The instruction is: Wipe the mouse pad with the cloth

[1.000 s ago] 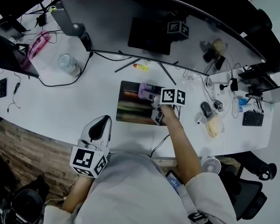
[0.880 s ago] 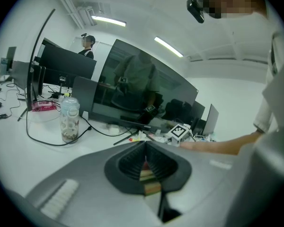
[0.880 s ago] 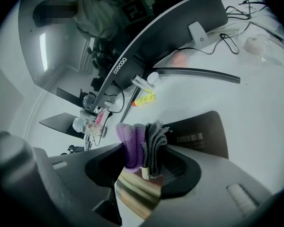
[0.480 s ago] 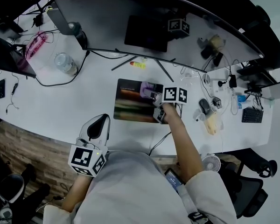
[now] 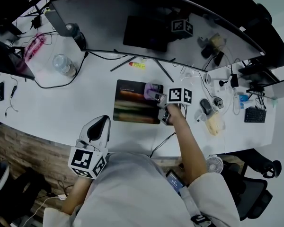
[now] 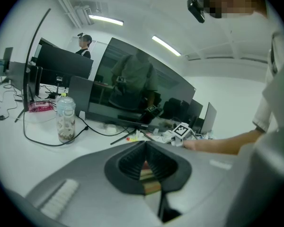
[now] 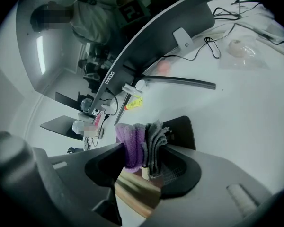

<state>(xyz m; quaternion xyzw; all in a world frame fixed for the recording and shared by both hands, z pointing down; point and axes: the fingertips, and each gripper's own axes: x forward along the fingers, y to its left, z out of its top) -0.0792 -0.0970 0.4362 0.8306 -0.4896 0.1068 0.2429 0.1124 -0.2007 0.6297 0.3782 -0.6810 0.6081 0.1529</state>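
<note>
- Head view: right gripper (image 5: 157, 98) is out over the mouse pad (image 5: 132, 109), which lies flat on the white desk (image 5: 61, 108) in front of the big curved monitor (image 5: 109, 18).
- Its jaws are clamped on the cloth (image 5: 150, 90), a purple and grey bundle sitting on the pad's far right corner.
- Right gripper view shows it best: the cloth (image 7: 138, 145) is bunched up between the jaws of the right gripper (image 7: 144, 163), with the dark pad (image 7: 183, 130) just behind it.
- Left gripper (image 5: 102, 123) hangs back at the near edge of the desk, well apart from the pad.
- Left gripper view: the left gripper (image 6: 146, 163) has its jaws pressed together, nothing in them.
- A bottle (image 5: 62, 64) stands off to the left.
</note>
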